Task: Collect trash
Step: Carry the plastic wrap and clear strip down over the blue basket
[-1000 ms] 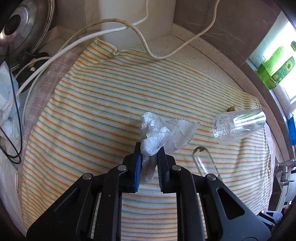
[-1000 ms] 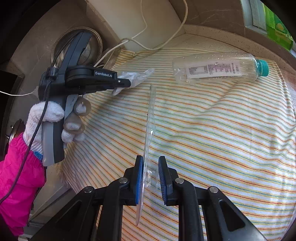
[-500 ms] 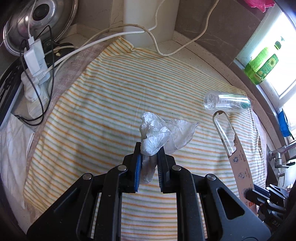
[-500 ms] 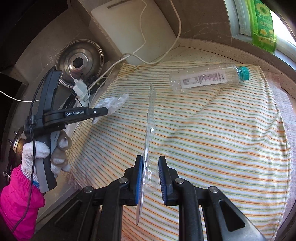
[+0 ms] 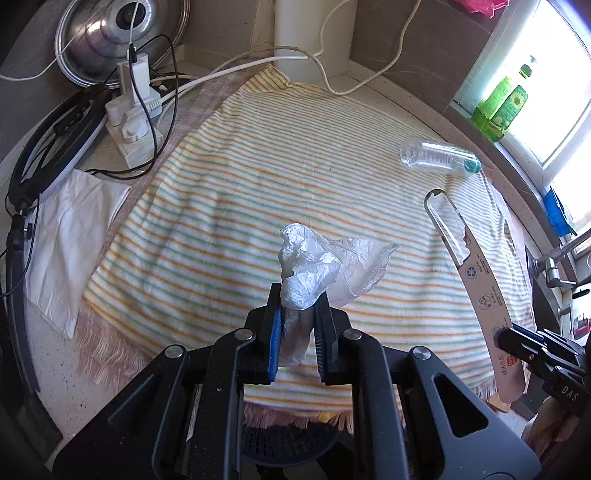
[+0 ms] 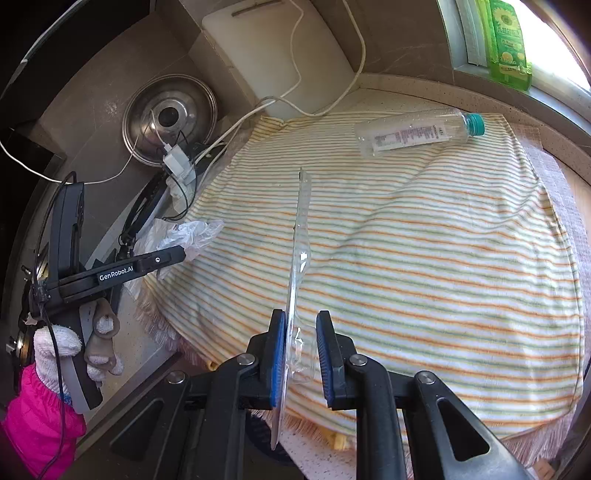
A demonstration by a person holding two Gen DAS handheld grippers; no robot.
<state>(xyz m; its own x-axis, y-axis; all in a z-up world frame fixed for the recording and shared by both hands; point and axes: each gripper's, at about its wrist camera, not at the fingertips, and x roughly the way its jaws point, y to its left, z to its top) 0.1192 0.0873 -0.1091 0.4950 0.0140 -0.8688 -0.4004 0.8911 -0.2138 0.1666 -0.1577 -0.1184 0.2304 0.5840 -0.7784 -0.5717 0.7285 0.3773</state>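
Note:
My left gripper [image 5: 297,295] is shut on a crumpled clear plastic bag [image 5: 325,266], held above the near edge of the striped cloth [image 5: 258,177]. It also shows in the right wrist view [image 6: 177,254] with the bag [image 6: 195,234]. My right gripper [image 6: 300,325] is shut on a long blister pack [image 6: 299,254] with a card back, seen edge-on; in the left wrist view the pack [image 5: 476,273] stands at the right. An empty clear bottle [image 6: 417,134] with a teal cap lies on the cloth's far side, also in the left wrist view [image 5: 439,158].
A power strip with plugs and cables [image 5: 133,122], a steel pot lid [image 5: 110,33] and a white paper [image 5: 70,229] are at the left. A white board [image 6: 273,55] leans at the back. Green bottles [image 5: 502,107] stand on the windowsill. A dark basket [image 5: 288,443] sits below the counter edge.
Both grippers have pulled back from the cloth with their items still held. The bottle looks farther away, and the counter's left side and front edge have come into view.

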